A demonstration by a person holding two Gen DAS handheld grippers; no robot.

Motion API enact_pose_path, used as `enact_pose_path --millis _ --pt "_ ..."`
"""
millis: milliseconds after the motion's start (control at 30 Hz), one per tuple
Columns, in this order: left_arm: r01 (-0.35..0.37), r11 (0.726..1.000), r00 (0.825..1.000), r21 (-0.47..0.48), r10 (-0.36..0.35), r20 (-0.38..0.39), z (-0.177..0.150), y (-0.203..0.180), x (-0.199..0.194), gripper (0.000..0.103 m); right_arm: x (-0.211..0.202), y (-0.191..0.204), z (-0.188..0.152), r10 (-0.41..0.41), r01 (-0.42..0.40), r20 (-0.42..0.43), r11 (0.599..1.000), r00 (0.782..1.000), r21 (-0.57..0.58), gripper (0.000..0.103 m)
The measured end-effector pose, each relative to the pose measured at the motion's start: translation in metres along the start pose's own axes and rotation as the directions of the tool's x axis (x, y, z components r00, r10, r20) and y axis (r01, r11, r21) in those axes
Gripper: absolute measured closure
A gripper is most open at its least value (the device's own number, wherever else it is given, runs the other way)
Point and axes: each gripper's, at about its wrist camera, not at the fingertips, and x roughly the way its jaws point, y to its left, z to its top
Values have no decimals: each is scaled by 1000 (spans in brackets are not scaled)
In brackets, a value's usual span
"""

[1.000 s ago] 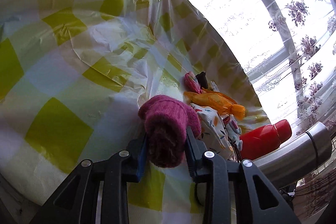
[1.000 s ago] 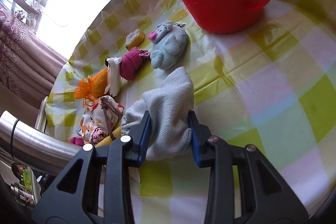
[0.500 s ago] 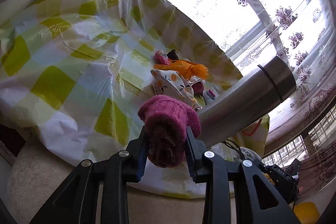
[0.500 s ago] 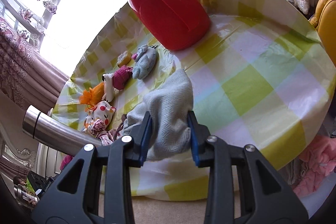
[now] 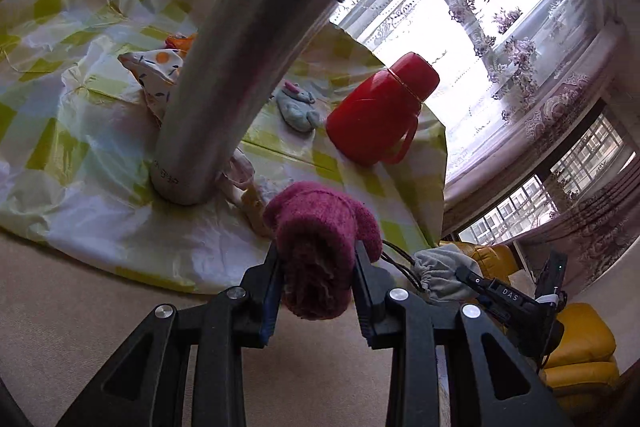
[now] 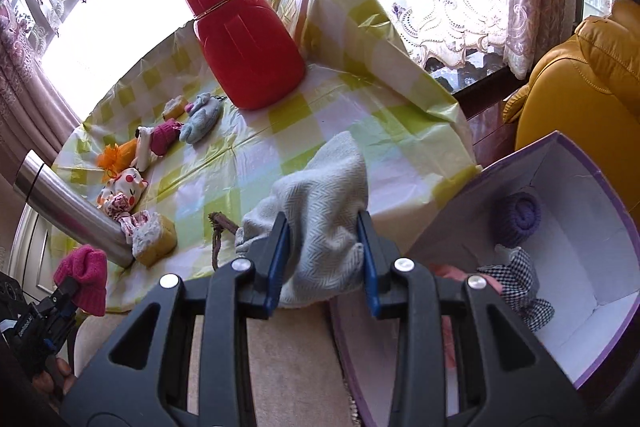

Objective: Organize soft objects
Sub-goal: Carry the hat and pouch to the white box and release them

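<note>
- Step: carry phase. Left gripper (image 5: 316, 281) clenched on pink knit (image 5: 320, 247); right gripper (image 6: 322, 259) clenched on grey pouch (image 6: 320, 211).
- Both items held in the air, off the near edge of the table (image 6: 340, 115), over floor.
- Box (image 6: 560, 307) just right of the right gripper, open, some soft items already inside.
- Next (judged): swing right load over the box, then release; left follows.
- Pouch long axis runs along the fingers, closed end pointing away toward the table; knit likewise.
</note>
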Motion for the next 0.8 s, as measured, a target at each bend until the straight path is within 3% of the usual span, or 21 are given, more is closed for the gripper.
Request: enact_pose_path --millis 200,567,600,667,733,800 --pt "104 991 989 87 -94 -112 -21 -58 32 70 -25 -28 -4 -121 121 12 991 993 -56 66" --pt "255 946 935 198 -189 -302 -62 -139 75 69 -53 -76 -6 -317 317 0 947 948 -42 66" --pt "273 940 924 203 -198 -327 -66 -145 79 66 -54 -80 -7 -331 330 -2 943 944 -39 66" --pt "301 932 904 202 -211 -373 -73 -152 87 45 -55 -88 -7 -363 363 -12 931 932 -22 61" --pt "289 933 908 214 -196 -371 -75 -151 88 37 -53 -96 -6 -378 378 -35 926 925 -8 54" --pt "290 936 907 199 -202 -370 -74 -147 87 37 -53 -100 -7 -368 368 -41 930 929 11 37"
